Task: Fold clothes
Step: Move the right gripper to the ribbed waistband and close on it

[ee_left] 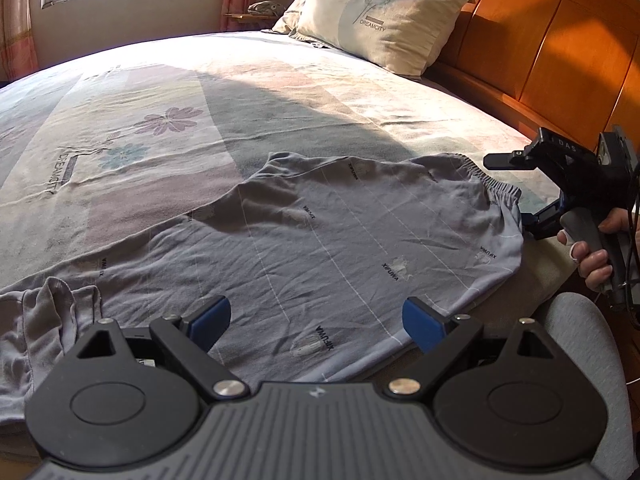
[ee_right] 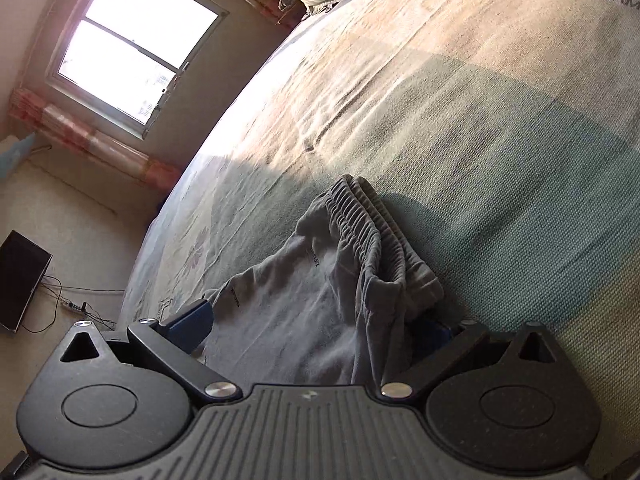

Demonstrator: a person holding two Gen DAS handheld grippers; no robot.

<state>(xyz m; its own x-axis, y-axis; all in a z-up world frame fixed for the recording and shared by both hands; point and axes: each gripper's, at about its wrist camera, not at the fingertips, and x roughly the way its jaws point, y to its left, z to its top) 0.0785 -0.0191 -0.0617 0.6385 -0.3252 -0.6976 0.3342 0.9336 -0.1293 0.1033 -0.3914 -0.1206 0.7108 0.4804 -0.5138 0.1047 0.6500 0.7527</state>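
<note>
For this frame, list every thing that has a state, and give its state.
Grey printed pyjama trousers: spread flat on the bed, unfolded, elastic waistband bunched at the right.
Left hand-held gripper: open, above the trousers' near edge.
Right hand-held gripper: open, waistband corner between its fingers.
Beige pillow: propped against the wooden headboard.

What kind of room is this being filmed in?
Most likely a home bedroom: a bed with a flowered sheet, a pillow against a wooden headboard, and a curtained window. Grey shorts lie spread on the bed.
</note>
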